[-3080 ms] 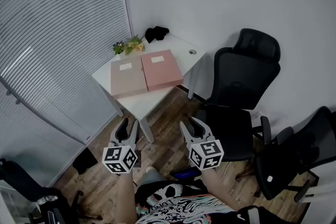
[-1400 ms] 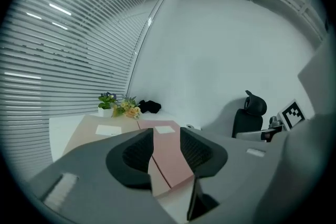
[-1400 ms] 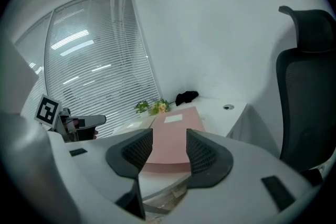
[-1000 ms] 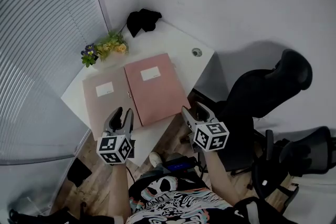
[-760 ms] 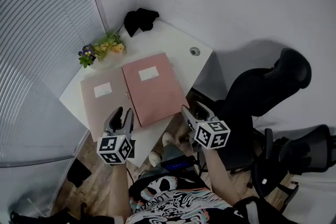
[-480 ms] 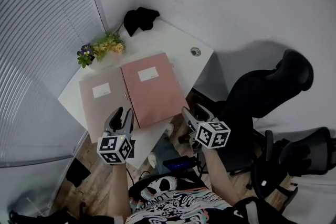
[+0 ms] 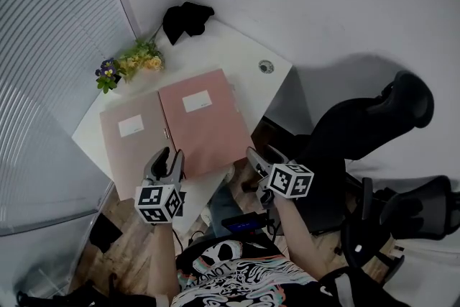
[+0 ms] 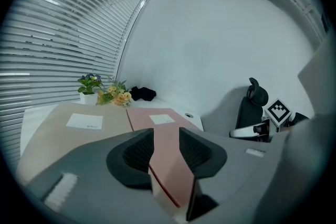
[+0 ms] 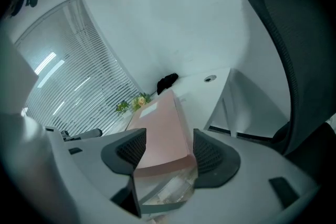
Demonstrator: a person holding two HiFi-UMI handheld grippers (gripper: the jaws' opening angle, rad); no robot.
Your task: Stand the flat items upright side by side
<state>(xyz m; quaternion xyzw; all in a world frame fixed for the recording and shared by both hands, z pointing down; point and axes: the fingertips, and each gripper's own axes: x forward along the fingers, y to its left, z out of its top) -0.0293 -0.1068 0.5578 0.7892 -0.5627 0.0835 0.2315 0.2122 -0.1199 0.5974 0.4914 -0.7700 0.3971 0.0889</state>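
Two flat pink folders lie side by side on the white table [image 7: 230, 54]: a duller one [image 7: 133, 136] at the left and a brighter one [image 7: 201, 122] at the right. My left gripper [image 7: 167, 160] hovers at the table's near edge, over the seam between them, jaws apart and empty. In the left gripper view the bright folder [image 8: 173, 122] runs ahead through that gripper's [image 8: 166, 144] gap. My right gripper [image 7: 256, 157] hangs just off the bright folder's near right corner. Its jaws have just been opening. In the right gripper view the folder's [image 9: 163, 128] near end shows between the right gripper's [image 9: 168, 152] pads, untouched.
A small pot of flowers [image 7: 126, 62] and a black cloth [image 7: 183, 16] sit at the table's far side, and a cable hole [image 7: 266, 67] at its right. Black office chairs [image 7: 366, 126] [image 7: 410, 219] stand to the right. Window blinds [image 7: 43, 47] line the left wall.
Both grippers have sunk toward the table's near edge and the folders. The right gripper has rolled a little and its jaws stand wider. The folders have not moved.
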